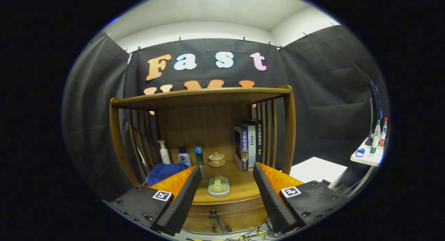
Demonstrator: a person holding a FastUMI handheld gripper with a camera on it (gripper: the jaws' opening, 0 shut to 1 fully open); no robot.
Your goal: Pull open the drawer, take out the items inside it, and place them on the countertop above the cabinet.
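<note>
Gripper view: I am holding the gripper (226, 199) well back from the wooden cabinet (208, 129), its fingers spread wide and gripping nothing. Framed between them, a pale green handled item on a round grey pad (219, 186) is sitting on the countertop (240, 187), just above the drawer (226, 209). The drawer is appearing shut, its front flush with the cabinet and its small dark knob (213, 215) facing me; what lies inside, I cannot tell. Farther back on the countertop, a blue cloth (164, 172), bottles (184, 155), a lidded cup (217, 159) and books (248, 143) are standing. I am judging that this arrangement is fitting either a drawer waiting to be pulled or one closed again after emptying, with the green item possibly already delivered; I am therefore committing to neither reading.
</note>
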